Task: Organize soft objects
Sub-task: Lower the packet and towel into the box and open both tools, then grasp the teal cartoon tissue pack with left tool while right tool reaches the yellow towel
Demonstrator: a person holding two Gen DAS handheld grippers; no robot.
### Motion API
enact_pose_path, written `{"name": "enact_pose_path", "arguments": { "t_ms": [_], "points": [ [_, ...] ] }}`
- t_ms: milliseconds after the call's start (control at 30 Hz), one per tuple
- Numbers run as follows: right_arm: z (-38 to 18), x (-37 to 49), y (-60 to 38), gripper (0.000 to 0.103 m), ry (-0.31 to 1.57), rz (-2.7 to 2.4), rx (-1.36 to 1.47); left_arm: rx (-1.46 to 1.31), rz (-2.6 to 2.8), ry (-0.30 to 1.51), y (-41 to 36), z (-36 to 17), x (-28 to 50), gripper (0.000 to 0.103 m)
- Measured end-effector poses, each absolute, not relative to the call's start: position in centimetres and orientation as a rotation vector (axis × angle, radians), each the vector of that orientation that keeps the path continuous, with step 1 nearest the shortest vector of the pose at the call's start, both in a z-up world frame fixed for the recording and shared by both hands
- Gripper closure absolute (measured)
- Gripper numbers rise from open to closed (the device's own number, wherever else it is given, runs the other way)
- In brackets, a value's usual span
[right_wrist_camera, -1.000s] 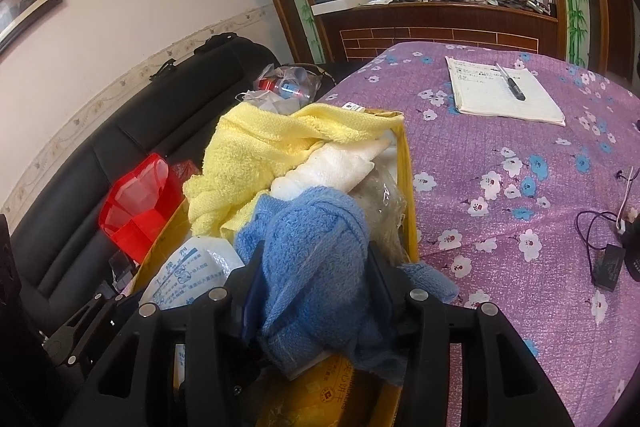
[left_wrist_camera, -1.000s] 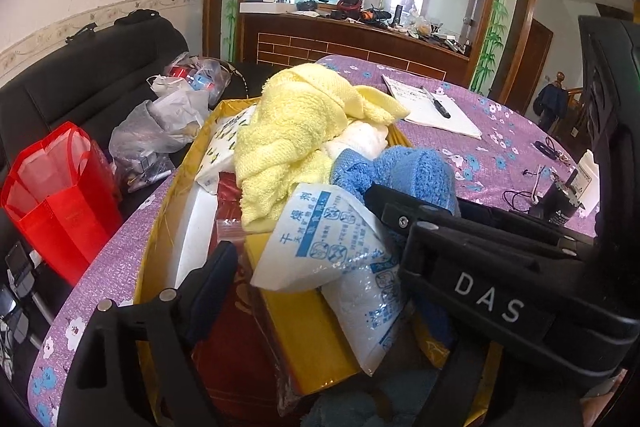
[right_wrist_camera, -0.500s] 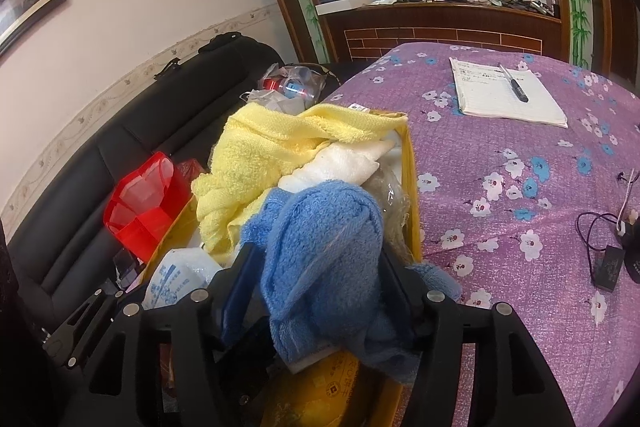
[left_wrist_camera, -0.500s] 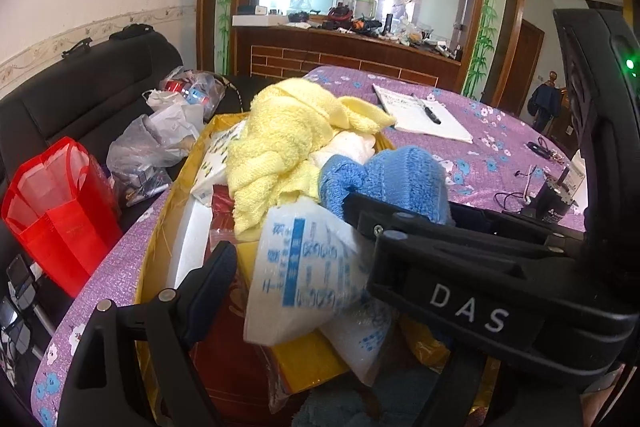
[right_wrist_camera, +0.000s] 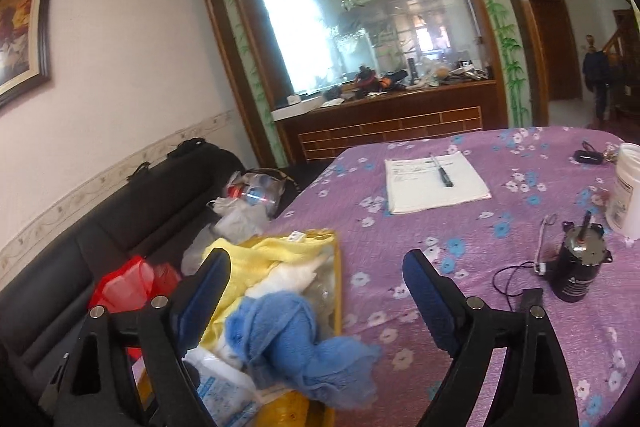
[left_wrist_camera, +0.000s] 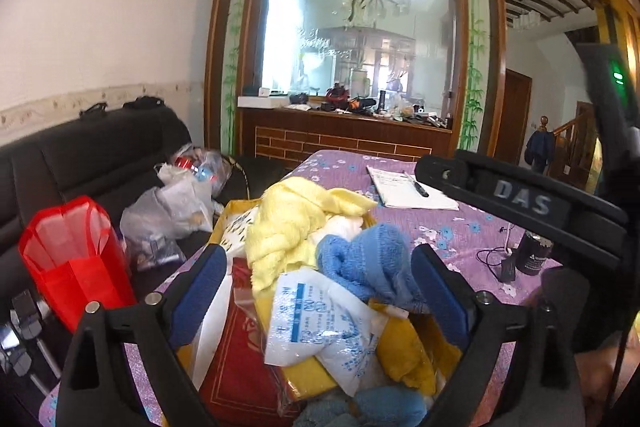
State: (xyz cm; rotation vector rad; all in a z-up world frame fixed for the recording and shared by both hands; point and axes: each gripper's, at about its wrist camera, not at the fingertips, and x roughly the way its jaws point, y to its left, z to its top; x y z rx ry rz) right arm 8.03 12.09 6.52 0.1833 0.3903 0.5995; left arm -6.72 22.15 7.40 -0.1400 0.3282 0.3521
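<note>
Release step: both claws, left claw (left_wrist_camera: 320, 291) and right claw (right_wrist_camera: 316, 291), just spread wide, empty. Crumpled blue terry towel (right_wrist_camera: 288, 339) dropped lower centre, atop yellow box (right_wrist_camera: 338, 291). Next: choosing another soft item.

Table (right_wrist_camera: 460, 227) w/ purple floral cloth carries, at its left edge, a yellow box (right_wrist_camera: 339, 291) heaped w/ soft stuff; further back lies a white notepad (right_wrist_camera: 434, 183) w/ a pen (right_wrist_camera: 441, 171) on top. On the right side stand a black motor (right_wrist_camera: 576, 267) w/ a thin black cable (right_wrist_camera: 510, 279) trailing from it & a white tub (right_wrist_camera: 628, 187) at the frame edge, w/ a small dark item (right_wrist_camera: 588, 157) behind it, too blurred to ID.
</note>
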Motion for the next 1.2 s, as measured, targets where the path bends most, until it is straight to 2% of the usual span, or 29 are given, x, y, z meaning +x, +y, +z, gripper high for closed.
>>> {"name": "enact_pose_path", "arguments": {
  "t_ms": [533,933,1200],
  "points": [
    [7.8,8.4,8.4,0.011,0.457,0.494,0.229,-0.076,0.342,0.342,20.5,7.0,-6.2,0.009],
    [7.3,4.1,1.1,0.010,0.542,0.507,0.327,-0.038,0.363,0.335,20.0,7.3,-6.6,0.009],
    [5.9,0.9,-2.8,0.010,0.543,0.495,0.297,0.019,0.363,0.381,18.6,7.4,-6.6,0.008]
  ]
}}
